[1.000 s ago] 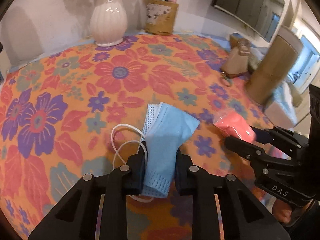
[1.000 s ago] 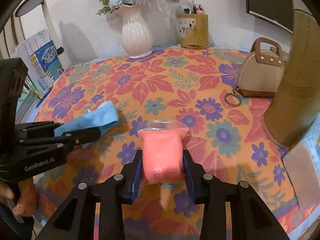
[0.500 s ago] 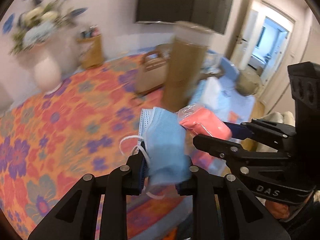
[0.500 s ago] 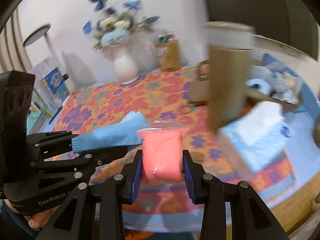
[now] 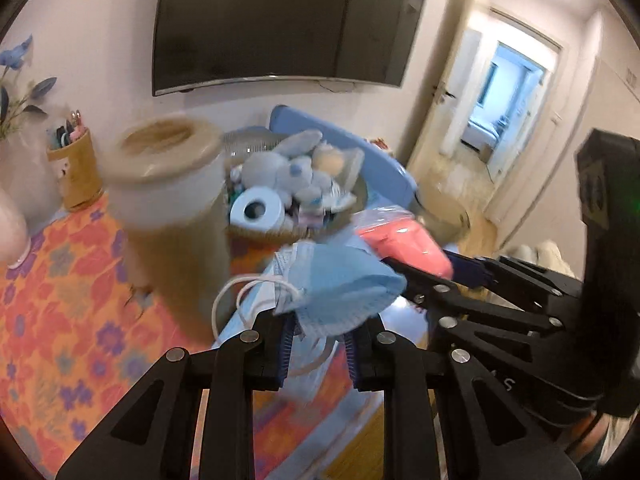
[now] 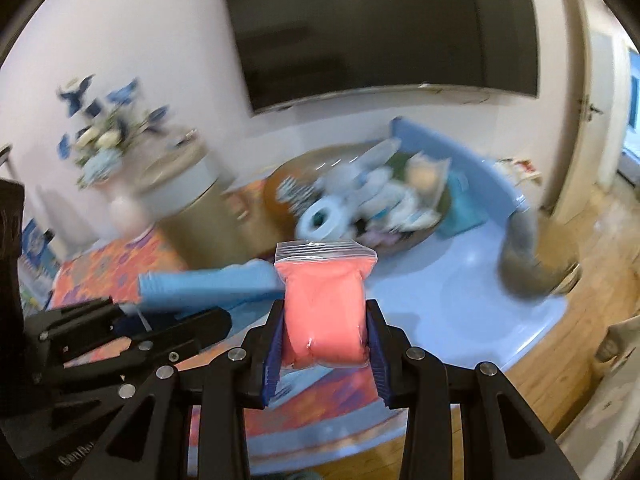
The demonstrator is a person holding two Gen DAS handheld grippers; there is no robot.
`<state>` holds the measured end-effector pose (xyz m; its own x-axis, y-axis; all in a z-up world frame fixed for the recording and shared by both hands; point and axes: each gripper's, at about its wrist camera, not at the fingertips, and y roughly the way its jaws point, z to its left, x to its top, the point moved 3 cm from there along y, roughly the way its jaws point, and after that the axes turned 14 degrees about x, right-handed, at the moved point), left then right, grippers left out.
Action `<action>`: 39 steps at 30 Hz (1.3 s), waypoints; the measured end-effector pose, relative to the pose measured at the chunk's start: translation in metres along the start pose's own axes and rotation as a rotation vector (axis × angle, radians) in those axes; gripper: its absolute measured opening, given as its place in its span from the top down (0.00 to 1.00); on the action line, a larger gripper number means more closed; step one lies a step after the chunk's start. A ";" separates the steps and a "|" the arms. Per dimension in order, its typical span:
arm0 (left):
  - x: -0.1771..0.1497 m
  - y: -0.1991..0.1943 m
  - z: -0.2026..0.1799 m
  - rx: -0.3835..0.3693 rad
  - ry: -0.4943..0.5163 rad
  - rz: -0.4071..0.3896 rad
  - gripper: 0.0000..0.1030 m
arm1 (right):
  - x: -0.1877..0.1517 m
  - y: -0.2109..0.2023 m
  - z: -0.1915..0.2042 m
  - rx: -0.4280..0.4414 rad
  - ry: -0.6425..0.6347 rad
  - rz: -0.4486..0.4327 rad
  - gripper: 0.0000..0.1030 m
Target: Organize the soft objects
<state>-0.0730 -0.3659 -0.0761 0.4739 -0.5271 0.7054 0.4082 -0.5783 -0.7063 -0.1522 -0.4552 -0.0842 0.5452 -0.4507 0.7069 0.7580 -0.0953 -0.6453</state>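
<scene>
Both loads are in the air, in transit toward the basket (image 5: 256, 236) of soft things. The left tongs (image 5: 316, 344) pinch a blue mask (image 5: 344, 292); the right tongs (image 6: 324, 344) pinch a pink bag (image 6: 324, 312). Next, judging by this: reach over the basket, then release.

Motion blur smears the tan cylinder (image 5: 172, 200), the flower vase (image 6: 120, 184) and the basket (image 6: 360, 200) of plush toys, so its contents run together. The left jaws hide the blue face mask's (image 5: 344, 288) lower edge, and the floral worktop (image 5: 60, 300) is cut off at the left edge.
</scene>
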 end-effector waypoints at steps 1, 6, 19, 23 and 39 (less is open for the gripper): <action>0.007 0.006 -0.004 0.001 -0.016 0.008 0.82 | 0.009 0.000 -0.008 -0.010 0.004 -0.008 0.64; 0.045 0.026 -0.021 0.064 -0.090 -0.021 0.83 | 0.055 0.007 -0.047 -0.022 0.041 -0.050 0.64; 0.102 0.109 -0.023 0.325 -0.252 -0.023 0.83 | 0.156 0.081 -0.129 -0.035 0.198 -0.014 0.64; 0.107 0.122 -0.025 0.396 -0.216 -0.053 0.77 | 0.166 0.098 -0.148 -0.025 0.248 -0.007 0.64; 0.109 0.088 -0.043 0.425 -0.124 -0.160 0.09 | 0.162 0.078 -0.154 0.001 0.227 -0.016 0.43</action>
<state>-0.0194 -0.5010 -0.0588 0.4577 -0.3587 0.8136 0.7550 -0.3266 -0.5687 -0.0594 -0.6723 -0.0643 0.4386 -0.6369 0.6340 0.7665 -0.1031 -0.6339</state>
